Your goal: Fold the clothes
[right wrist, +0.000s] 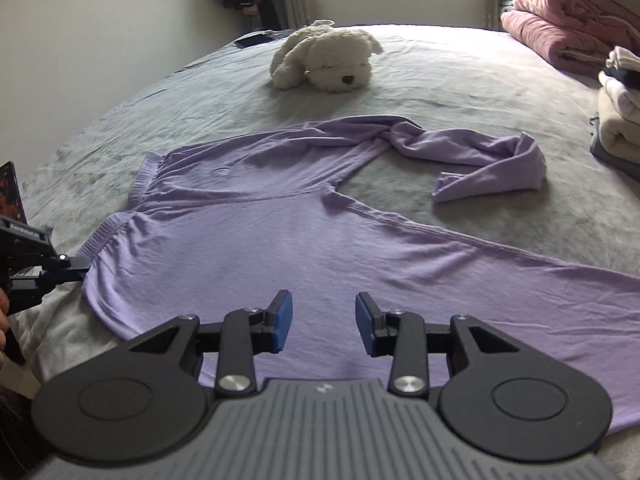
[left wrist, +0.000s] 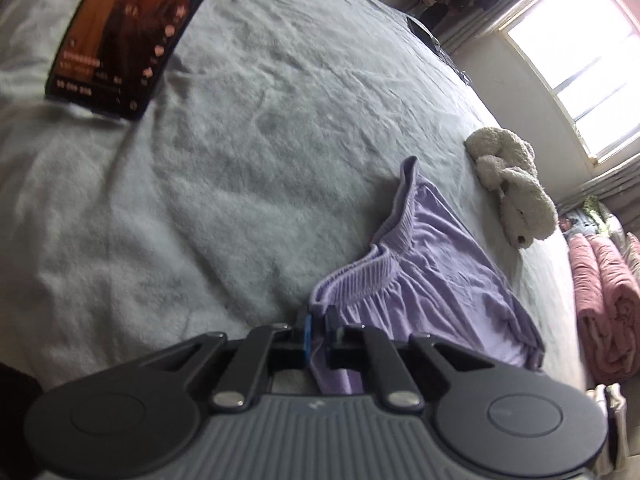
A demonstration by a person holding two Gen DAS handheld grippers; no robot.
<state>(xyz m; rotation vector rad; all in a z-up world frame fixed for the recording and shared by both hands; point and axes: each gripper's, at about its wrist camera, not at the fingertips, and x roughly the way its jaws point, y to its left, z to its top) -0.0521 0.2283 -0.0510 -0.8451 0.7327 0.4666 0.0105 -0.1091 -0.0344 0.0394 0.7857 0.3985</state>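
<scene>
**So, purple pants mid-fold on the bed**

Left wrist view: left tool [left wrist: 318,344] is clamped on the waistband corner of the purple pants [left wrist: 432,280], probably pinning it for a fold

Right wrist view: right tool [right wrist: 324,320] hovers with its fingers apart over the pants, spread on the bed [right wrist: 460,76], one leg twisted near the plush dog [right wrist: 326,56]

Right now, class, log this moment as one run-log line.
left gripper: shut on purple trousers' waistband | right gripper: open, above trousers | trousers: spread on grey bed, far leg twisted | fold: not yet made

Trousers [right wrist: 280,240] lay spread on the bed [right wrist: 460,80], plush dog [right wrist: 326,56] behind them, folded blankets [right wrist: 568,28] at far right.
</scene>
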